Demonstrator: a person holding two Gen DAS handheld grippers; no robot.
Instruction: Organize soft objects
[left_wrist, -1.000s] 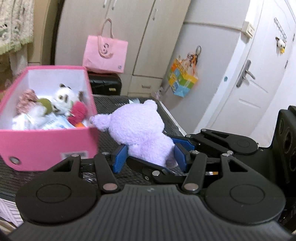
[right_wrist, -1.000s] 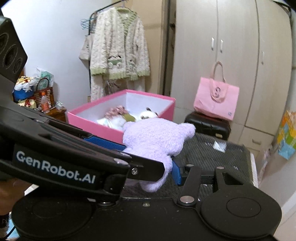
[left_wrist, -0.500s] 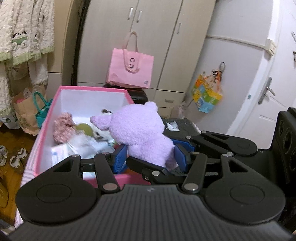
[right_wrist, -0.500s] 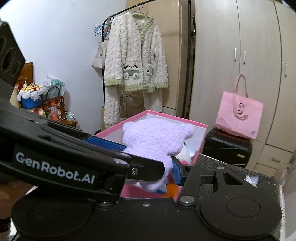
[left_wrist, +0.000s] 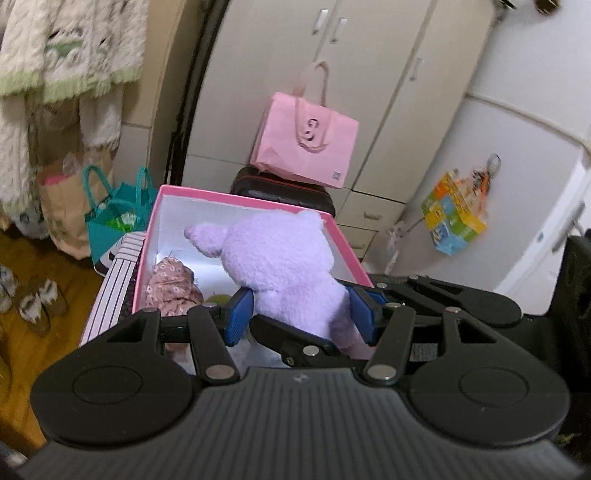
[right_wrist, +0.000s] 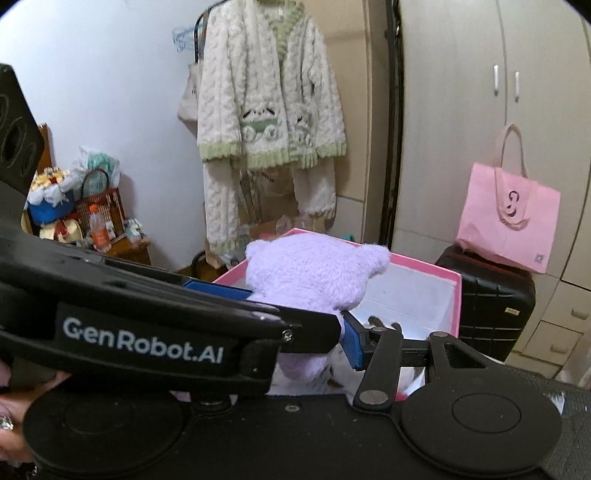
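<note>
Currently: purple plush bear (left_wrist: 284, 266), light, squashy, unbreakable; pinched at body by left gripper (left_wrist: 301, 314) and right gripper (right_wrist: 295, 314), above pink box (left_wrist: 343, 236).

A dark mesh-topped table (right_wrist: 569, 424) carries the pink box (left_wrist: 347, 247), which sits at its 12 o'clock end. At 9 o'clock, the wooden floor (left_wrist: 33, 354) holds slippers (left_wrist: 40, 306) and a teal bag (left_wrist: 118, 218).

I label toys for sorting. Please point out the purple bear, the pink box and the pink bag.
purple bear (left_wrist: 280, 258): left wrist view, back of head.
pink box (left_wrist: 236, 198): left wrist view, far rim.
pink bag (right_wrist: 509, 218): right wrist view, front face.
</note>
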